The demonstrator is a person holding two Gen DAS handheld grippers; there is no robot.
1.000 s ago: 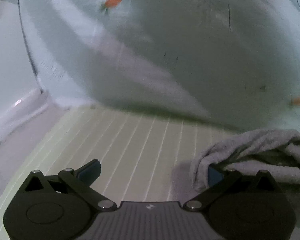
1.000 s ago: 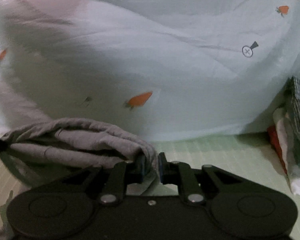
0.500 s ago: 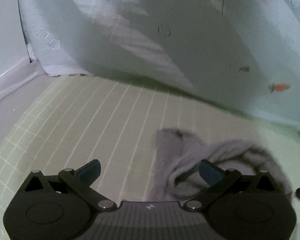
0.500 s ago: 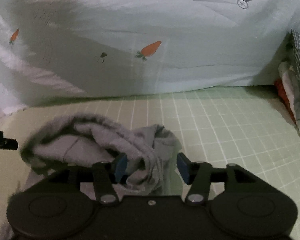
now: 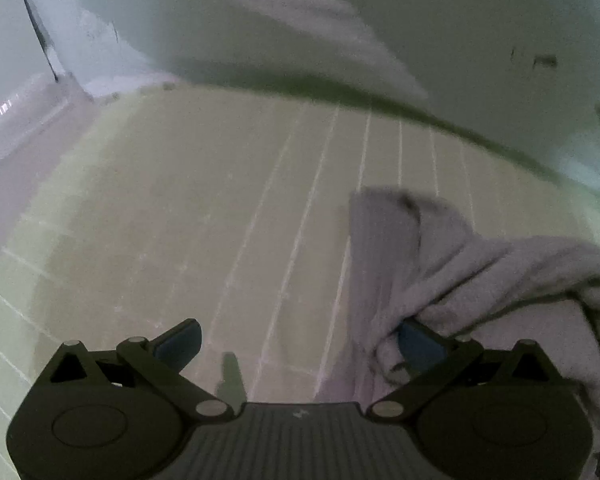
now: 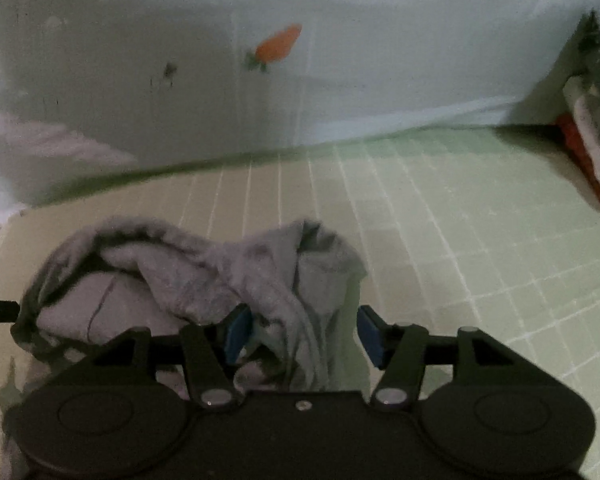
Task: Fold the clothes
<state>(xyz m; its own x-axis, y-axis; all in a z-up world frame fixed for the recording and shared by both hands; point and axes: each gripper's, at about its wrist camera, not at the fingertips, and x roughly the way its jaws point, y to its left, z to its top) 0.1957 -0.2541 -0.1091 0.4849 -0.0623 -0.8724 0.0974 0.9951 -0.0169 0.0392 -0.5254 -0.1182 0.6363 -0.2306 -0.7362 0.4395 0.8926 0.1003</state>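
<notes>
A crumpled grey garment [image 6: 204, 280] lies in a heap on the pale green checked mat [image 6: 440, 216]. My right gripper [image 6: 302, 334] is open, and a fold of the grey cloth lies between its blue pads. In the left wrist view the same garment [image 5: 480, 276] lies at the right. My left gripper [image 5: 300, 340] is wide open. Its right pad [image 5: 418, 342] touches the edge of the cloth, and its left pad stands over bare mat.
A pale blue quilt with orange carrots [image 6: 278, 44] rises behind the mat in both views. A stack of folded clothes [image 6: 584, 128] stands at the right edge of the right wrist view. The mat's left border [image 5: 16, 136] shows in the left wrist view.
My right gripper went from shut on the grey cloth to open, and the garment dropped onto the mat. Both cameras moved back and up from the heap.
</notes>
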